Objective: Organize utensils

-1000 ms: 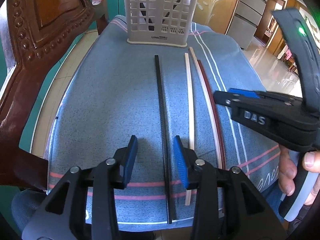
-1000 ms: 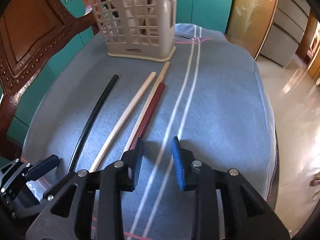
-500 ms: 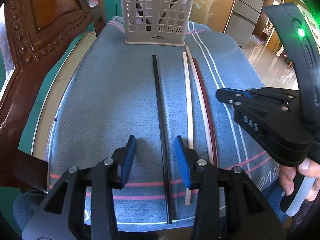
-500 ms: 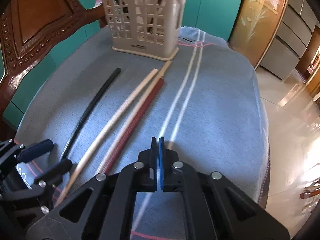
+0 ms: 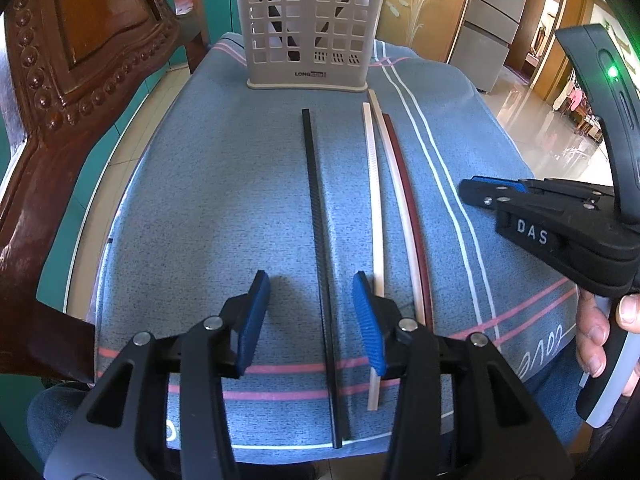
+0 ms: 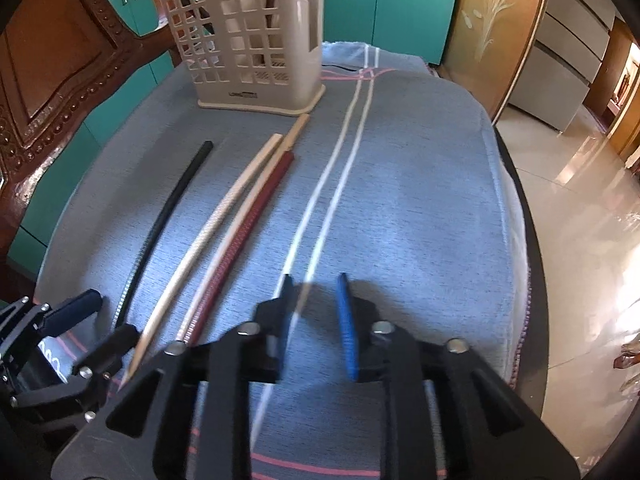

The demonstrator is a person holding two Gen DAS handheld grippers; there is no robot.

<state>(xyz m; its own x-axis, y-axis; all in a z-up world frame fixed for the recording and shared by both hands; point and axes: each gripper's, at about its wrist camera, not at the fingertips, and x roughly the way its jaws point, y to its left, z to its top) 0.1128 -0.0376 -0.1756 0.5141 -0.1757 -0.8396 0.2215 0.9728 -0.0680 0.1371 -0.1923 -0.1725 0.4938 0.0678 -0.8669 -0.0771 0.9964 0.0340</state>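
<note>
Reopened from a half-second ago, my right gripper [image 6: 314, 320] hovers with jaws apart over the blue cloth [image 6: 400, 200], holding nothing. My left gripper [image 5: 310, 320] straddles the black chopstick [image 5: 316, 216], jaws released. All four chopsticks lie before the beige utensil basket [image 5: 308, 24]; I judge none moved yet.

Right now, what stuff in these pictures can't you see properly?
1. Inside the holder: dark slanted things show through the holes in the left wrist view, too hidden by the walls to name.
2. Near end of the maroon chopstick: the left gripper covers it in the left wrist view.
3. Right gripper: open but smeared by motion blur in the right wrist view.
</note>
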